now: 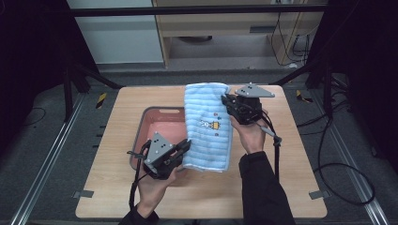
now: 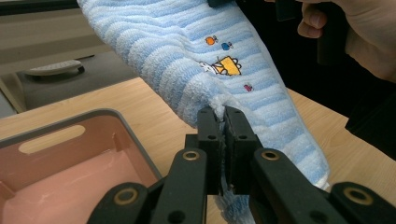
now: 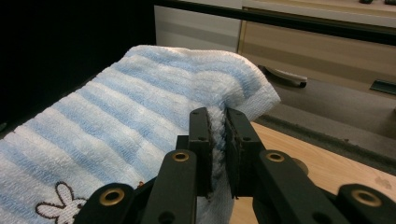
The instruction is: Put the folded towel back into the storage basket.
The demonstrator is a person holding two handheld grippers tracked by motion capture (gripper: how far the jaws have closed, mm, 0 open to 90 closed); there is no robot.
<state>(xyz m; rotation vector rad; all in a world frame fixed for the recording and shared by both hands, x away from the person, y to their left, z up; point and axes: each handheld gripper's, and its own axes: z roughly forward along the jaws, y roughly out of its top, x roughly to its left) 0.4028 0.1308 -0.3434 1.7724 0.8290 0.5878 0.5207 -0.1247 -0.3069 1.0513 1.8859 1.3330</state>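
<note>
A person stands at a pale wooden surface (image 1: 117, 187), holding a gripper in each hand, with a blue and white striped towel (image 1: 206, 124) stretched between them. The towel hangs in the air above the surface, running from the near side towards the far side, and carries a small embroidered picture (image 2: 223, 65) of a rabbit with bright dots around it. The left gripper (image 1: 184, 146) is near the person, its jaws pressed together on the towel's near edge; in the left gripper view the cloth bunches between the two black jaws. The right gripper (image 1: 226, 101) is farther away, its jaws likewise pinching the towel's edge near a far corner, with cloth squeezed between them in the right gripper view. Just left of the towel, a grey bin with a pink inside (image 1: 157, 112) sits on the surface, and the towel's left edge overlaps it in the high view.
</note>
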